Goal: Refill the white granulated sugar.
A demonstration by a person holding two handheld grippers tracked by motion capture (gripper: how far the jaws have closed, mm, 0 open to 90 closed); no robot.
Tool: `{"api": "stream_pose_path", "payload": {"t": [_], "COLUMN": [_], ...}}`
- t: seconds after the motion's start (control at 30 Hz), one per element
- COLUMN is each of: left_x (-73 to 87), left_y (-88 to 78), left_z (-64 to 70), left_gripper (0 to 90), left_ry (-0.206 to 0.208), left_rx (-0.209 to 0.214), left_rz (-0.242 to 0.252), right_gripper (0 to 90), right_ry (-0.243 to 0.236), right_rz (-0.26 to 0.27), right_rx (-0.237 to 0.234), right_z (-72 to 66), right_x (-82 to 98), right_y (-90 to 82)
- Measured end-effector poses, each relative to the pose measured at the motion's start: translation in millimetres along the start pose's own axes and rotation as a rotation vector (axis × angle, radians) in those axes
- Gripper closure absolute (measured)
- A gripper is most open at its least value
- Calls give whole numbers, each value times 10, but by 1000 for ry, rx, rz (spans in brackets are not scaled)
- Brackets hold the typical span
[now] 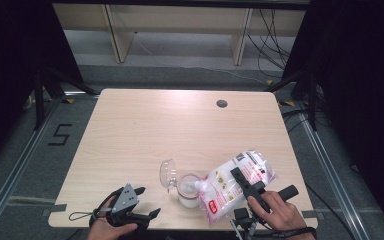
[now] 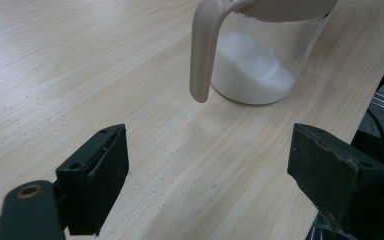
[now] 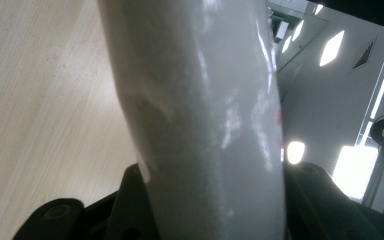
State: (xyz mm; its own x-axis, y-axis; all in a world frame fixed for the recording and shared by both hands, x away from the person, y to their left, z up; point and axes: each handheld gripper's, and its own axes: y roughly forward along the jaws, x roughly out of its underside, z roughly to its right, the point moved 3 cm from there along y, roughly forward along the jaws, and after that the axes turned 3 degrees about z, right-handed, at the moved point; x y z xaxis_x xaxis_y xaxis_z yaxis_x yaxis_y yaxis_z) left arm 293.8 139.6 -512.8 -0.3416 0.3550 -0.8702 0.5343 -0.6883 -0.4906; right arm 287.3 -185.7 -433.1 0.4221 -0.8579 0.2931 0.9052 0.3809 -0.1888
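Observation:
A clear plastic jar (image 1: 189, 194) with white powder in its bottom stands near the table's front edge, its clear lid (image 1: 168, 173) flipped open to the left. A bag of white powder (image 1: 230, 186) with a red label leans tilted over it, its spout at the jar's mouth. My right gripper (image 1: 238, 179) is shut on the bag, whose white side (image 3: 205, 115) sits squeezed between the jaws. My left gripper (image 1: 148, 201) rests open at the front left of the jar, nothing between its fingers. From the left gripper (image 2: 207, 170) the jar (image 2: 260, 65) and its beige handle (image 2: 201, 50) stand just ahead.
The wooden table (image 1: 145, 130) has a round cable hole (image 1: 222, 103) at the back right. Dark curtains flank both sides and a wooden frame stands beyond the far edge. The jar is close to the table's front edge.

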Motion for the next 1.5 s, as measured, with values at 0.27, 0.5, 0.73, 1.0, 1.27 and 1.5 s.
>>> {"api": "stream_pose_path", "payload": {"t": [0.27,0.5,0.73,1.0,1.27,1.5], "left_x": [1,0,6,1,-3,-4], "left_y": [0,-3,-15,-28,-21,-21], "left_z": [-3,-8,-14,-31,-18,-18], "left_gripper": [164,164,164,164,164,164], "left_ry": [2,7,10,36,18,16], "left_rx": [-5,-12,0,-19,-16,-16], "left_rz": [4,2,-20,-28,-13,-13], "right_gripper": [651,656,662,665,666,666], "right_ry": [8,37,23,45,49,35], "right_rz": [4,4,14,19,20,29], "right_rx": [2,-4,-13,-7,-12,-13], "right_z": [0,-8,4,-9,-6,-2], "right_x": [-1,23,7,0,3,4], "right_y": [0,-4,1,0,-2,10]}}
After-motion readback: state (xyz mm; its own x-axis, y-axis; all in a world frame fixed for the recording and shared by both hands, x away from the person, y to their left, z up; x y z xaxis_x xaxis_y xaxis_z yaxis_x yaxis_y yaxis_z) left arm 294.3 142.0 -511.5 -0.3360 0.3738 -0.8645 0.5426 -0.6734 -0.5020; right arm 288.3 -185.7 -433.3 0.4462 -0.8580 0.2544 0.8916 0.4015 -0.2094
